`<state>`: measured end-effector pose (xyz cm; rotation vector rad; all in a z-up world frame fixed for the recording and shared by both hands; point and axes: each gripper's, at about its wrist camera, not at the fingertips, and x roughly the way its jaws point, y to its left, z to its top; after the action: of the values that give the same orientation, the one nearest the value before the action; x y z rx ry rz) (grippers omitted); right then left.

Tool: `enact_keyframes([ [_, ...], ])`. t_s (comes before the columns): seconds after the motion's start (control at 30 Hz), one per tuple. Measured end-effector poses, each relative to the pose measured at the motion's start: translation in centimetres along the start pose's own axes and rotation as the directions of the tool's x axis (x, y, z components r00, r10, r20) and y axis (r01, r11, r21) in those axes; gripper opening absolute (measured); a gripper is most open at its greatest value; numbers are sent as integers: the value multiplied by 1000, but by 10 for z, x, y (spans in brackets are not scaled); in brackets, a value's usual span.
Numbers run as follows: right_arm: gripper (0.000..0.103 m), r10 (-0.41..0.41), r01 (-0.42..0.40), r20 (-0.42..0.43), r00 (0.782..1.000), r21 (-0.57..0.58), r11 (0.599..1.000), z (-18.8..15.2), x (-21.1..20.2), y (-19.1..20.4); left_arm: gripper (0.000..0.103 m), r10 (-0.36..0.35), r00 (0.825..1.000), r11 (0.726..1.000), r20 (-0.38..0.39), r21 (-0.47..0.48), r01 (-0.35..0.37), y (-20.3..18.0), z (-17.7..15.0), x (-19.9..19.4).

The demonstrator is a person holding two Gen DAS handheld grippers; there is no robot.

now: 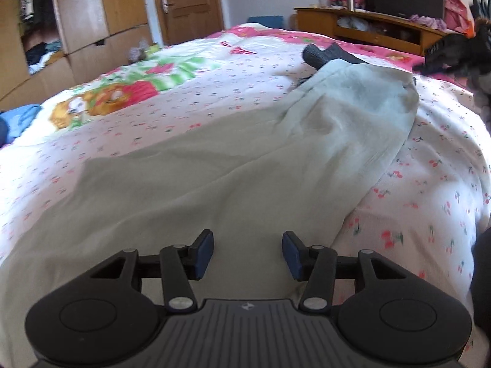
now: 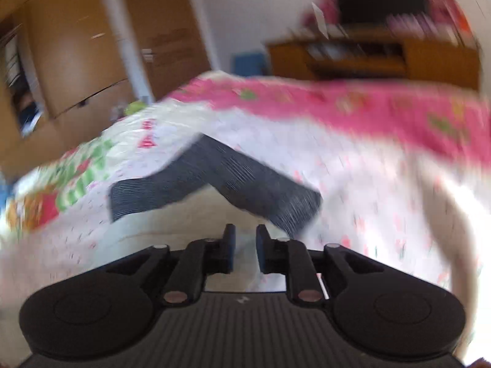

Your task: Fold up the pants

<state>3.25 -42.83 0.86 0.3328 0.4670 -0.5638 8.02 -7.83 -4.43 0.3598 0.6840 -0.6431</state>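
Pale cream pants (image 1: 214, 165) lie spread on the bed, running from near me toward the far right, where a dark ribbed waistband (image 1: 325, 55) shows. My left gripper (image 1: 248, 253) is open and empty, just above the near part of the pants. In the blurred right wrist view, my right gripper (image 2: 246, 250) has its jaws a small gap apart and nothing between them. It hovers over pale fabric (image 2: 190, 214) just short of the dark ribbed waistband (image 2: 214, 178), which lies folded in a V.
The bed has a white cherry-print cover (image 1: 429, 190) with a pink border (image 2: 353, 107). Wooden wardrobes (image 1: 92, 9) and a door (image 1: 190, 3) stand at the back left, a wooden TV stand (image 1: 377, 27) at the back right. Dark clothing (image 1: 454, 55) lies at the bed's right edge.
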Motion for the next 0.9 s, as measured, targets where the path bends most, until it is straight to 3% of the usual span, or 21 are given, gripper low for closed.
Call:
enact_keyframes([
  [0.07,47,53,-49,31,998,-125,991,4,-8,26,64,9,1000,1000,0,-18,-9,2,-7,-8],
  [0.23,47,170,-171,-24,985,-198,965,0,-7,85,66,33,999,997,13,-69,-32,8,-15,-14],
  [0.3,47,199,-215,-97,975,-198,956,-8,2,103,66,31,1000,995,-2,-99,-31,14,-16,-11],
  [0.4,45,145,-187,-254,956,-151,971,-21,29,111,68,-1,1000,989,-32,-145,-4,24,-19,-8],
  [0.43,41,95,-146,-287,953,-161,976,-24,39,112,69,-1,1000,989,-28,-150,-4,25,-21,-9],
  [0.47,30,64,-119,-304,951,-168,978,-24,45,111,69,1,1000,988,-28,-153,-5,26,-22,-10],
  [0.53,26,56,-108,-305,951,-158,981,-18,44,108,69,2,1000,988,-16,-154,-5,27,-25,-13],
  [0.6,35,33,-84,-265,964,-184,979,-8,32,104,69,2,1000,990,3,-142,-2,25,-27,-15],
  [0.73,40,-29,-22,-170,985,-290,957,15,21,84,69,-22,998,988,51,-155,29,26,-17,-18],
  [0.8,47,-14,-49,-179,984,-343,938,23,25,72,69,-29,997,987,73,-157,40,26,-9,-19],
  [0.9,49,30,-115,-200,979,-429,896,29,31,62,69,-31,995,989,90,-140,44,23,6,-14],
])
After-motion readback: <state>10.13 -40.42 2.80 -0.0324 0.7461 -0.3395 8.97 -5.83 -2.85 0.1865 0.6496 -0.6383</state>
